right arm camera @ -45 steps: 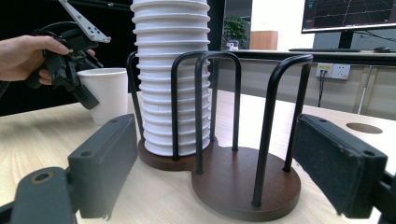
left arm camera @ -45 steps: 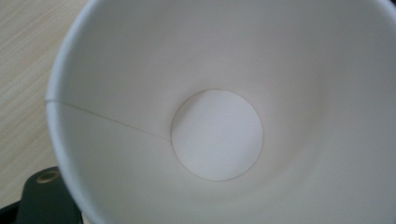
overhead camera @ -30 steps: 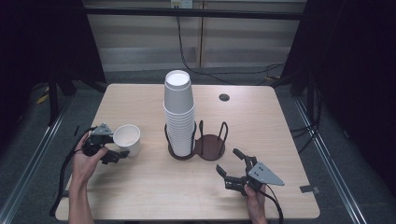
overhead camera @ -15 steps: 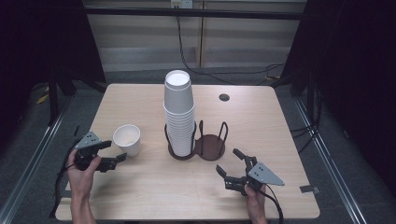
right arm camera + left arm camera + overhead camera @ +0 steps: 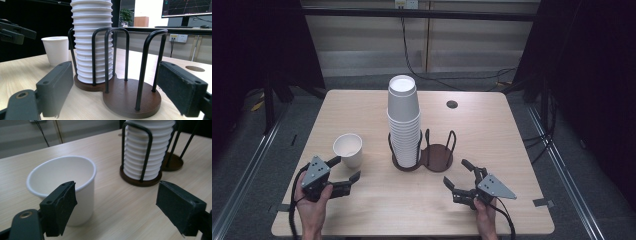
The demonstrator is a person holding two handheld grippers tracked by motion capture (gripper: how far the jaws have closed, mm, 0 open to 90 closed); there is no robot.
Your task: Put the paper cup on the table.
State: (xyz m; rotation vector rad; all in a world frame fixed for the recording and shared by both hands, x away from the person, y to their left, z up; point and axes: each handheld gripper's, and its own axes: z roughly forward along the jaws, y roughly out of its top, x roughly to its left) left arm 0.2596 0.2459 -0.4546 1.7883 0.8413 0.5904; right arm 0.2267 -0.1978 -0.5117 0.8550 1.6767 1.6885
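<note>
left gripper (image 5: 343,171) backed off the single white paper cup (image 5: 348,149), jaws wide | cup upright left of the dark wire cup rack (image 5: 422,159) | right gripper (image 5: 462,177) wide, idle | stack (image 5: 403,120) racked; second bay empty, more cups likely left

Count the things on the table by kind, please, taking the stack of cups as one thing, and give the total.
Single white paper cup, standing apart: 1
Tall stack of white paper cups: 1
Dark brown two-ring cup holder with black wire posts: 1
Hand-held black grippers, left claw and right claw: 2
Total: 5
</note>
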